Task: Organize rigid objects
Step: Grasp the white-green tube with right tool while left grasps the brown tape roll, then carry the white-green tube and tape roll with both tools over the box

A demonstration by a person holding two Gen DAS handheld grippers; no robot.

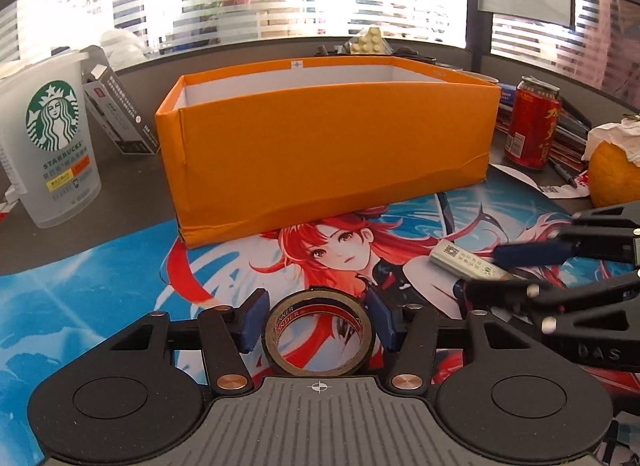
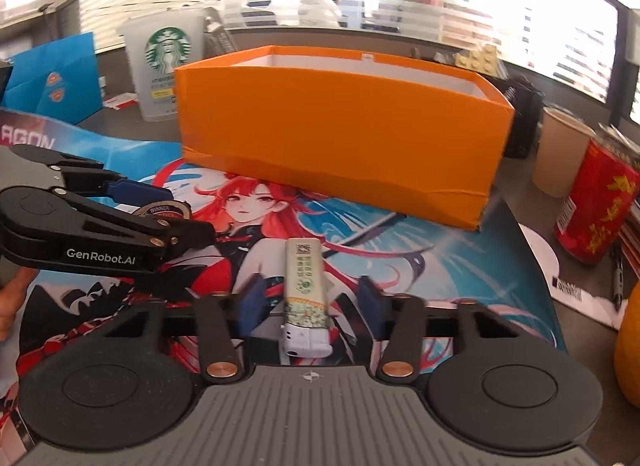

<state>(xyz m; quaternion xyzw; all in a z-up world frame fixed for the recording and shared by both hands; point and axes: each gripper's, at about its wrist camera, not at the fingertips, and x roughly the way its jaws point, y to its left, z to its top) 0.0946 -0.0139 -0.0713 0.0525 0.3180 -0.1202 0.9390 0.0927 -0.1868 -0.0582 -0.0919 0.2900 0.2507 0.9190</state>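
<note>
An open orange box [image 1: 324, 145] stands on the anime desk mat [image 1: 100, 274]; it also shows in the right wrist view [image 2: 340, 137]. My left gripper [image 1: 318, 320] is open around a roll of tape [image 1: 319, 336] lying on the mat, pads a little apart from its sides. The tape shows in the right wrist view [image 2: 166, 210] behind the left gripper's fingers [image 2: 132, 189]. My right gripper [image 2: 310, 302] is open around a white lighter [image 2: 307, 294] lying on the mat. The lighter [image 1: 466, 264] and the right gripper's fingers [image 1: 528, 254] show at the right of the left wrist view.
A Starbucks cup [image 1: 52, 137] and a dark carton [image 1: 120, 113] stand left of the box. A red can [image 1: 530, 123], an orange fruit [image 1: 612, 173], a pen [image 1: 564, 175] and magazines lie to the right. A paper cup [image 2: 560, 153] and a blue paper bag [image 2: 60, 77] show in the right wrist view.
</note>
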